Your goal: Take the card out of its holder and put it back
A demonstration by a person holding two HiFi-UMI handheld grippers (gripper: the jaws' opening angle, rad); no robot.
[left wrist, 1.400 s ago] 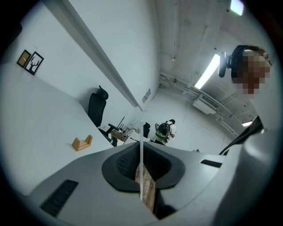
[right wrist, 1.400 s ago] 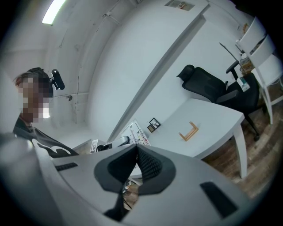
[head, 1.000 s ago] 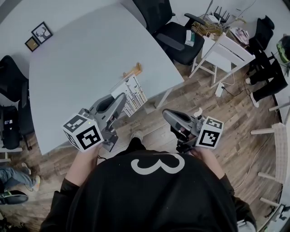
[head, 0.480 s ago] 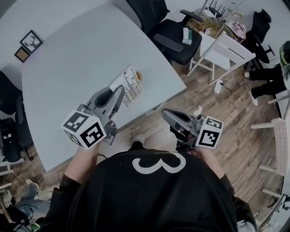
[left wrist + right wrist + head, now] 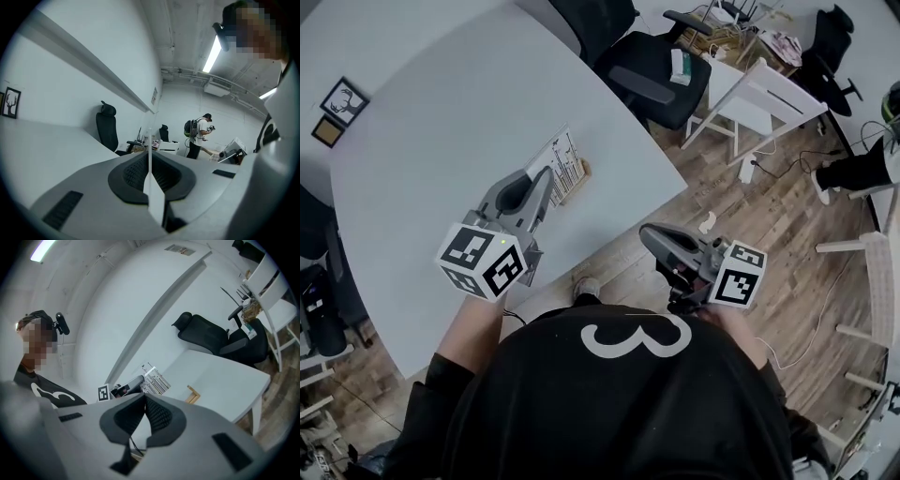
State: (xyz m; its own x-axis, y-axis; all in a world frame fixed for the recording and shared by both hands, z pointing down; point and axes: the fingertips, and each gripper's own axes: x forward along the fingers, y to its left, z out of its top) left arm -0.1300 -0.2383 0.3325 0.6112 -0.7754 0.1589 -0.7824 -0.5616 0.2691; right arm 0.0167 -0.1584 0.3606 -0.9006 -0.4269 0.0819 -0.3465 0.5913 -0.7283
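**Clearances.** The worktop (image 5: 441, 122) is a large pale surface. Its near edge runs diagonally from lower left up to a rounded corner at the right. The left claw (image 5: 547, 180) sits over the worktop, just inside that near edge. Bare surface extends away from it to the far side and to the left. The right claw (image 5: 650, 234) is off the worktop, over the wooden floor (image 5: 787, 234), well apart from the left claw. A black office chair (image 5: 647, 70) stands beyond the corner, with a white chair (image 5: 769, 94) further right.

**Claw state.** The left claw is closed on the card (image 5: 562, 166). In the left gripper view the card (image 5: 151, 187) appears edge-on as a thin white strip pinched between the pads. The right claw (image 5: 144, 397) is closed, tips touching, with nothing between them.

**Task item.** The card is held above the worktop near the wooden holder (image 5: 584, 169). In the right gripper view a strip of bare worktop separates the card (image 5: 154, 379) from the holder (image 5: 192, 393).

**Obstructed or unclear.**
- The print on the card is too small to read.
- In the head view the left claw covers the card's near corner.
- The holder's slot cannot be made out in any view.
- The person's torso (image 5: 619, 412) blocks the floor beneath the claws.
- The left side of the worktop is cut off by the frame.
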